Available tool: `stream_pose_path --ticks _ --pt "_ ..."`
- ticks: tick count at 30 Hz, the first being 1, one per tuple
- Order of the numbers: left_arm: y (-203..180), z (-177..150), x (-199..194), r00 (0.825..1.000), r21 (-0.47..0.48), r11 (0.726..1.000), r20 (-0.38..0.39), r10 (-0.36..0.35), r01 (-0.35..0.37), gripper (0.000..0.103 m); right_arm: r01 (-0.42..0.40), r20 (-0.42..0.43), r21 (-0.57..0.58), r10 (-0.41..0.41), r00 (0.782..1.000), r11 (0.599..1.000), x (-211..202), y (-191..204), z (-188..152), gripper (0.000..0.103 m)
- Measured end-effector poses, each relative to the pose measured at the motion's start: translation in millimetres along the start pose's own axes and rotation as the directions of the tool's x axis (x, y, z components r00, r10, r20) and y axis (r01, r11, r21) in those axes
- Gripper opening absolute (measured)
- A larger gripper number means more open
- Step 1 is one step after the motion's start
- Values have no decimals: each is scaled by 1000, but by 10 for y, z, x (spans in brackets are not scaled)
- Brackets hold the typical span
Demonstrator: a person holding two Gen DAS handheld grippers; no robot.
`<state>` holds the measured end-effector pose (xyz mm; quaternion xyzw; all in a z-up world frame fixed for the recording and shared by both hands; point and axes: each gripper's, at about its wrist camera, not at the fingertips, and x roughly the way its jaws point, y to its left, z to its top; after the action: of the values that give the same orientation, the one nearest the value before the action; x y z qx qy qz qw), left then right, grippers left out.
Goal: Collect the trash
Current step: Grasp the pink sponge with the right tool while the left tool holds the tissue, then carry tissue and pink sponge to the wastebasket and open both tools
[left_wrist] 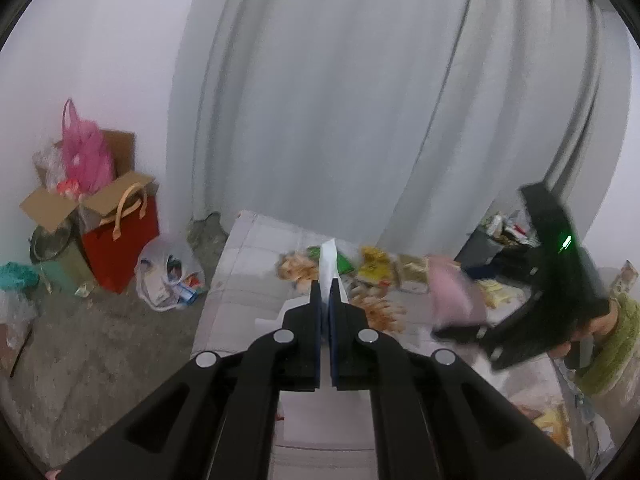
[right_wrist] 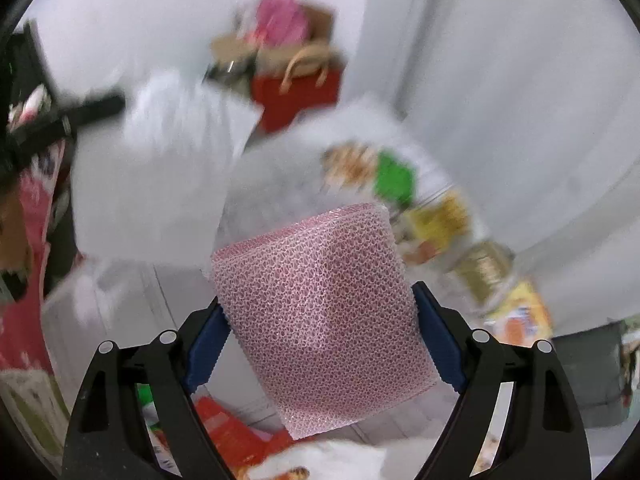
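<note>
A sheet of white paper [left_wrist: 329, 264] is pinched between the fully closed jaws of the left gripper [left_wrist: 330, 296], seen from the left wrist, with the paper's edge standing up above the fingertips. From the right wrist the same paper [right_wrist: 160, 176] is shown broadside and blurred, hanging from the left gripper's black fingers at the upper left. Only the right wrist view reveals what the right gripper [right_wrist: 320, 316] carries: a pink foam mesh sleeve [right_wrist: 320, 304], gripped between widely spread blue pads [right_wrist: 206, 344] that press on both its sides. In the left wrist view that sleeve [left_wrist: 452, 292] is reduced to a pale pink smear beside the right gripper's black body (a green light glows on it), held by a hand [left_wrist: 580, 336] in a green sleeve.

Snack wrappers [left_wrist: 372, 268] in yellow, orange and green are strewn along the far edge of a pale quilted surface [left_wrist: 240, 280], before a grey curtain [left_wrist: 360, 100].

On the concrete floor to the left, an open cardboard box [left_wrist: 52, 204] is stuffed with a pink plastic bag [left_wrist: 86, 152]; a red paper bag [left_wrist: 120, 248] with tan handles stands against it, and a white plastic bag [left_wrist: 168, 276] holding packaging lies just beside. A dark bin [left_wrist: 484, 248] at the right, partly hidden by the right gripper, is filled with mixed rubbish.
</note>
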<state>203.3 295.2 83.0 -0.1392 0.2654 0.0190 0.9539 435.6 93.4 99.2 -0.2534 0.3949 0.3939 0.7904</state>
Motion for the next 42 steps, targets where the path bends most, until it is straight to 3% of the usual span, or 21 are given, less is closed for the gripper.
stream_pose_path --ticks 3,7,10,12,16,18,19,21,22,25,29,31,32,36,42 --pt "-199 42 -209 999 36 998 29 -43 42 3 43 104 76 -51 993 996 -491 74 -50 81" --pt "-603 50 -544 987 91 986 63 -145 139 3 26 254 243 -90 963 970 -1337 67 -482 81" --pt "-899 -7 -728 971 119 968 66 -228 219 3 -15 332 386 -124 935 922 -1875 79 -1007 81" --pt "-1152 -82 -847 950 137 946 58 -305 295 3 -41 366 473 -153 918 880 -2128 108 -1380 81" --pt "-1732 -302 -922 891 175 876 -15 -454 449 3 -88 372 691 -249 894 718 -2505 129 -2364 81" --pt "-2090 -465 -901 844 192 822 -83 -530 536 3 -107 351 789 -301 887 605 -2616 147 -2919 81" --pt "-2208 -516 -889 828 197 805 -105 -551 560 3 -116 342 819 -317 885 561 -2658 185 -3130 81" --pt "-2599 -715 -847 773 201 746 -182 -608 634 3 -132 324 873 -356 876 470 -2756 229 -3571 81" --pt "-2755 -779 -828 754 202 727 -209 -623 657 3 -143 312 903 -389 867 405 -2835 275 -3878 81" --pt "-3279 -1058 -746 686 205 658 -308 -659 725 3 -141 260 953 -481 837 270 -2954 394 -4416 81" --pt "-4071 -1445 -582 593 187 579 -455 -665 793 3 -125 170 985 -574 801 117 -3144 533 -5029 82" --pt "-4428 -1625 -478 568 188 562 -515 -642 805 3 -98 100 995 -606 789 36 -3237 576 -5342 82" --pt "-4651 -1725 -416 545 180 548 -550 -632 817 3 -96 78 995 -616 784 3 -3265 585 -5458 82" --pt "-5377 -2086 -233 493 165 532 -664 -563 830 3 -90 -31 984 -652 758 -152 -3332 558 -5991 83" --pt "-6275 -2717 112 450 188 525 -782 -432 830 3 -162 -94 929 -635 767 -332 -3133 423 -6693 83"
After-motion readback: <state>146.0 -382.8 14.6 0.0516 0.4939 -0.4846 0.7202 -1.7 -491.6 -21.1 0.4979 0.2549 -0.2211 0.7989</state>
